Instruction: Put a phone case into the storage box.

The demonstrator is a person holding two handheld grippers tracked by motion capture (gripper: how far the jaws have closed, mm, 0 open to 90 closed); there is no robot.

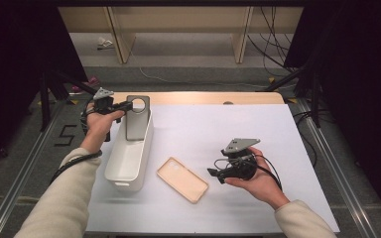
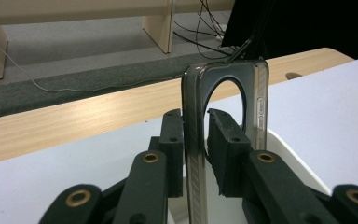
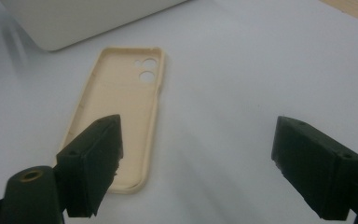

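Observation:
A grey translucent phone case [image 1: 138,119] with a round cutout stands upright at the far end of a white bin [image 1: 124,173]. My left gripper [image 1: 127,105] holds it near the top edge. In the left gripper view the case's side wall [image 2: 196,140] runs between the two black pads, which lie against it on both sides. A beige phone case [image 1: 182,179] lies flat, open side up, on the white table right of the bin. My right gripper [image 1: 216,173] hovers just right of it, jaws open and empty. The beige case [image 3: 121,107] lies ahead of its left jaw.
The white mat [image 1: 258,134] covers a wooden table whose far edge [image 1: 203,97] shows as a bare strip. The bin's rim [image 2: 289,154] sits just below the left jaws. Black stands and cables flank the table on both sides.

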